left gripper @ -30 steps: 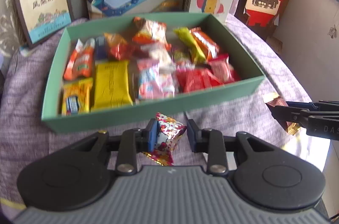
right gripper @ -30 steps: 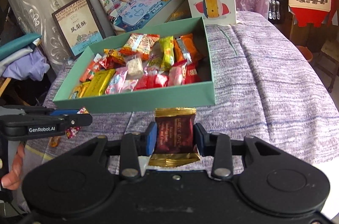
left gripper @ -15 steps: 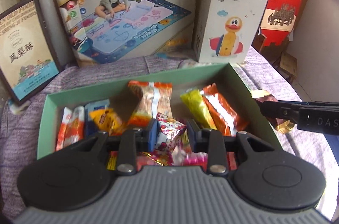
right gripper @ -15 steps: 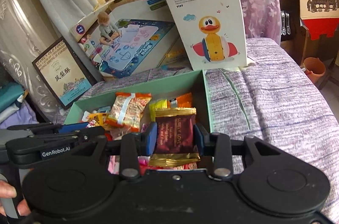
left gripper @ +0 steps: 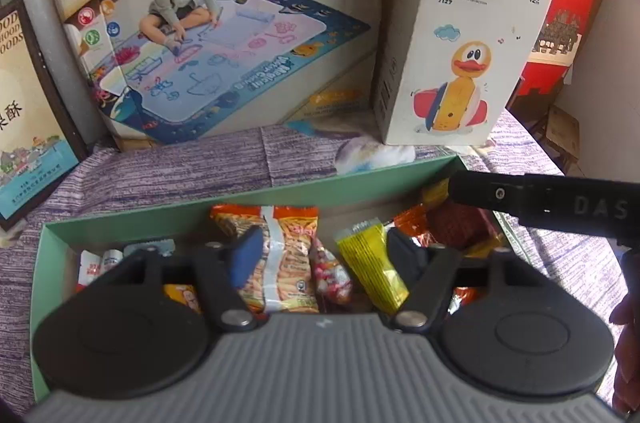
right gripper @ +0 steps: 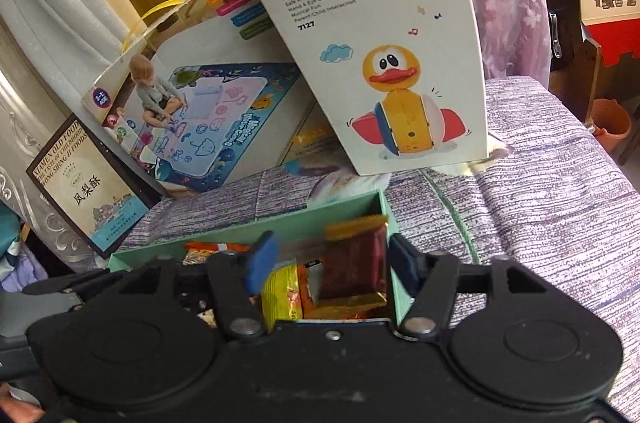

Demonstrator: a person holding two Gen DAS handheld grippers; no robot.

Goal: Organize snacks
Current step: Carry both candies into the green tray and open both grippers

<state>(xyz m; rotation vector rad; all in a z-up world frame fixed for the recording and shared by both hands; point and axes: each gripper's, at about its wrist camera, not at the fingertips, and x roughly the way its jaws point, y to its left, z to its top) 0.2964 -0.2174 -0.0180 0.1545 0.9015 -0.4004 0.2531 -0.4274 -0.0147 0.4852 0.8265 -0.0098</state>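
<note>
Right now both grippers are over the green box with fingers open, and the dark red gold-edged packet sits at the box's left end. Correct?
Not quite. The dark red gold-edged packet sits at the right end of the green box, against its right wall, as the right wrist view shows. The rest holds: the left gripper and right gripper are over the box, fingers open, having just been opening.

white box [right gripper: 372, 55]: "Roly-Poly Duck", "7127", "baby care" | framed box [right gripper: 86, 191]: "XIAMEN OLD FOOD"
</note>
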